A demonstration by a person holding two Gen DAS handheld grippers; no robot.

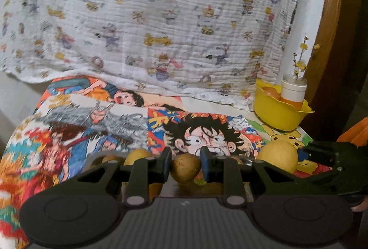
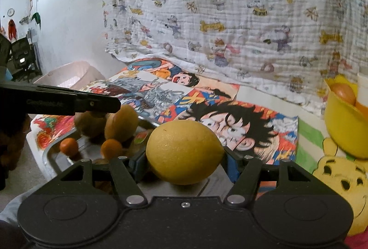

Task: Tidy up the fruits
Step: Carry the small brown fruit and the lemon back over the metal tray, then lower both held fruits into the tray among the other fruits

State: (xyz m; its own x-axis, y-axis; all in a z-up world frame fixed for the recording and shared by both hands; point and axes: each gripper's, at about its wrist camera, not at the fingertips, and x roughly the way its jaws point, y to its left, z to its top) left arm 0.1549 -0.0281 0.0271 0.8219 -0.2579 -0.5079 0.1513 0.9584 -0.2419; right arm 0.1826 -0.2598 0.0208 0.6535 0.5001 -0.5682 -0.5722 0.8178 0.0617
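My left gripper [image 1: 185, 158] is shut on a small brown kiwi-like fruit [image 1: 185, 168], pinched between its pads above a metal tray [image 2: 51, 153]. My right gripper [image 2: 184, 159] is shut on a large yellow lemon [image 2: 184, 152]. That lemon [image 1: 278, 157] also shows in the left wrist view, just right of my left gripper, with a right finger [image 1: 320, 153] beside it. In the tray lie two small oranges [image 2: 69, 146] and a tan fruit [image 2: 122, 122]. A yellow bowl [image 1: 278, 115] holding an orange-brown fruit [image 2: 343, 92] stands at the far right.
A white and orange cup [image 1: 293, 90] with dried yellow flowers sits in the bowl. A comic-print cover [image 1: 103, 115] lies on the table, and a patterned white cloth [image 1: 161, 18] hangs behind. A pink bin [image 2: 69, 76] stands off the left edge; a wooden frame [image 1: 331, 18] rises at right.
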